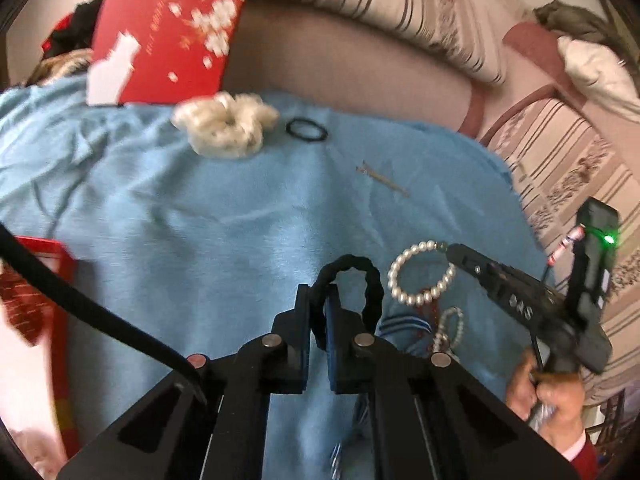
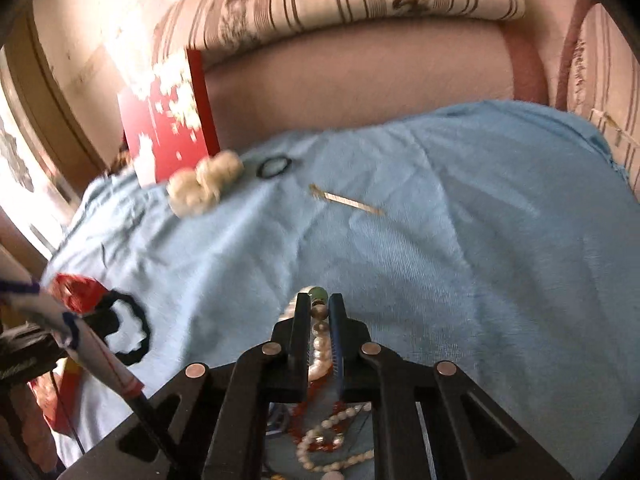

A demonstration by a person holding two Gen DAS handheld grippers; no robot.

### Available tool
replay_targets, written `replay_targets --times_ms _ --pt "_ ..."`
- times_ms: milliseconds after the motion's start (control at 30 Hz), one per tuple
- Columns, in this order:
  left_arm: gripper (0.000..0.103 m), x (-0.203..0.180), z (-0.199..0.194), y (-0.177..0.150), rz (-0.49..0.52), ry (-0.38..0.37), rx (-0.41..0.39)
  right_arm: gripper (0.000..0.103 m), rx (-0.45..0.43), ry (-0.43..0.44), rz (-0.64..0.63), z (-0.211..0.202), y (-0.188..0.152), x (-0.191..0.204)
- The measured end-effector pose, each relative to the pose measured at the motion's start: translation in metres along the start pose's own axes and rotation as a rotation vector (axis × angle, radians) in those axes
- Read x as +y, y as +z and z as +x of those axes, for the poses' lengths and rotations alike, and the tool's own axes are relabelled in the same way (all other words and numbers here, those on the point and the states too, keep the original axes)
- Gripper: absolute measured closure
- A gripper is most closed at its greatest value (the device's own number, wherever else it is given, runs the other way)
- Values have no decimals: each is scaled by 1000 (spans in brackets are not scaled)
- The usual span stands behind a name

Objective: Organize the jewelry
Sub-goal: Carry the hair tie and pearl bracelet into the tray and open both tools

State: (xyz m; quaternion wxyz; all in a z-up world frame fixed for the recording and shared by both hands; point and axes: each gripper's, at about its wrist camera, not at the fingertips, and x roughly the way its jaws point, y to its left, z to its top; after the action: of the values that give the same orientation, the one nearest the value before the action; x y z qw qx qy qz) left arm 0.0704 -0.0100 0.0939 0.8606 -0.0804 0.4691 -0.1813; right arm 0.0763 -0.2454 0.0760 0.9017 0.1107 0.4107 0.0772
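Observation:
In the left wrist view my left gripper (image 1: pixel 318 296) is shut on a black braided hair tie (image 1: pixel 360 268), whose loop stands up beyond the fingertips above the blue cloth (image 1: pixel 200 220). Just right of it, my right gripper (image 1: pixel 452 250) grips a pearl bracelet (image 1: pixel 420 300) at its green bead. The right wrist view shows that right gripper (image 2: pixel 320 304) shut on the pearl bracelet (image 2: pixel 320 344), which hangs down between the pads. The black hair tie (image 2: pixel 138 320) appears there at the left, blurred.
A cream scrunchie (image 1: pixel 226 126), a thin black elastic ring (image 1: pixel 306 129) and a slim metal hairpin (image 1: pixel 384 179) lie farther back on the cloth. A red patterned box (image 1: pixel 168 32) leans against the sofa. More bead strands (image 2: pixel 332 432) lie under the right gripper. A hand (image 1: pixel 552 396) holds its handle.

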Motion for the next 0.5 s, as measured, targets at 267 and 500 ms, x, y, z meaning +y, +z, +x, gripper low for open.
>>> replay_targets --times_ms 267,500 --pt "97 69 -87 -22 -53 109 -141 93 -93 34 -24 -50 -8 44" --pt "97 173 -124 -30 -247 249 -164 93 -103 36 -92 -68 -30 105"
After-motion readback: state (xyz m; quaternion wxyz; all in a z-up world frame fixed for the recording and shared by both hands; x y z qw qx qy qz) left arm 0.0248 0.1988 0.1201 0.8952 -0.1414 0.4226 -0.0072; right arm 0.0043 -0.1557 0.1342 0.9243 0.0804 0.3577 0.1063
